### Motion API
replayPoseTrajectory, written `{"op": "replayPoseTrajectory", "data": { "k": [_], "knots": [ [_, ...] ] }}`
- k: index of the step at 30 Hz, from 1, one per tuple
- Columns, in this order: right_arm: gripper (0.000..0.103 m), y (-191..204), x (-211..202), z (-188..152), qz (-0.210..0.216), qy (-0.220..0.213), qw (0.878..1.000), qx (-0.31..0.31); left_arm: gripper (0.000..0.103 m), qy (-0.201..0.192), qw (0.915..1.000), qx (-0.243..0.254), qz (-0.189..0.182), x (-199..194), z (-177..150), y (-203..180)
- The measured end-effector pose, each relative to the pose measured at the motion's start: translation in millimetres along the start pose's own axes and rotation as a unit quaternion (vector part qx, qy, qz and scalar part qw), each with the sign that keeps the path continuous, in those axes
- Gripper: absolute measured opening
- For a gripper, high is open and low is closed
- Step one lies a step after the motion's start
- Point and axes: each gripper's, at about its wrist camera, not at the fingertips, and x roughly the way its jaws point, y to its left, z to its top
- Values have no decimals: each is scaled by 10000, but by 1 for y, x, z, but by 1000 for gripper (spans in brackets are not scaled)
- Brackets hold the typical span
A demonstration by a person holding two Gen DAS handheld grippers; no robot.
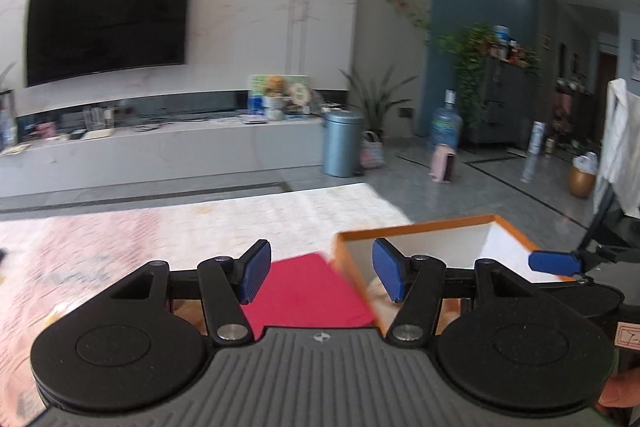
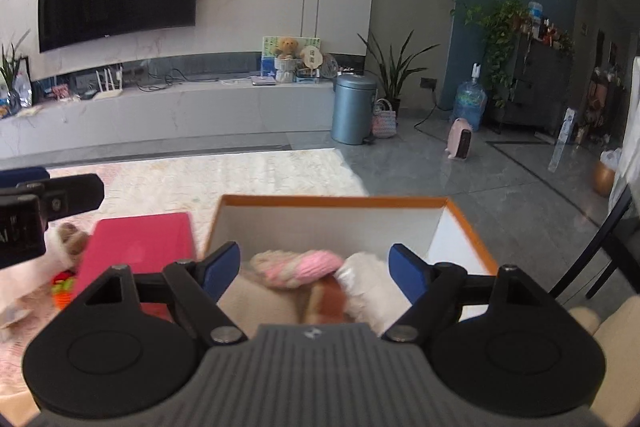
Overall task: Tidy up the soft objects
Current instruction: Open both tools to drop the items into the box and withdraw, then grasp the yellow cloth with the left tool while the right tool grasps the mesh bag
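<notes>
A white box with an orange rim (image 2: 332, 202) stands in front of me; in the left wrist view the box (image 1: 416, 229) is right of centre. Inside lie a pink and cream knitted piece (image 2: 296, 267), a fluffy white item (image 2: 368, 287) and a brown piece (image 2: 326, 301). My right gripper (image 2: 316, 271) hangs open above them, holding nothing. My left gripper (image 1: 322, 275) is open over the box's left rim and a flat red item (image 1: 308, 291), also empty. The red item (image 2: 140, 243) lies left of the box.
Left of the red item lie a plush toy (image 2: 70, 237) and an orange and green soft thing (image 2: 62, 287) on the pale rug (image 2: 200, 179). Beyond are a TV bench (image 2: 168, 115), a blue bin (image 2: 354, 109) and a dark chair frame (image 2: 600, 259) on the right.
</notes>
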Motion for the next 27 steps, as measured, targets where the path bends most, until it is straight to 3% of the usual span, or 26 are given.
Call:
{"op": "replayPoseTrajectory", "data": {
  "k": [11,21,27],
  "knots": [
    [81,81,-29,-39,690,63,9976,0,69,251,9964,-438,673,-43,-30,66],
    [81,146,-29,-60,1315,330,9897,-460,69,801,9855,-810,1259,-62,-73,129],
    [80,172,-19,-70,1493,517,9845,-761,68,955,9812,-1054,1305,-66,-90,153]
  ]
}}
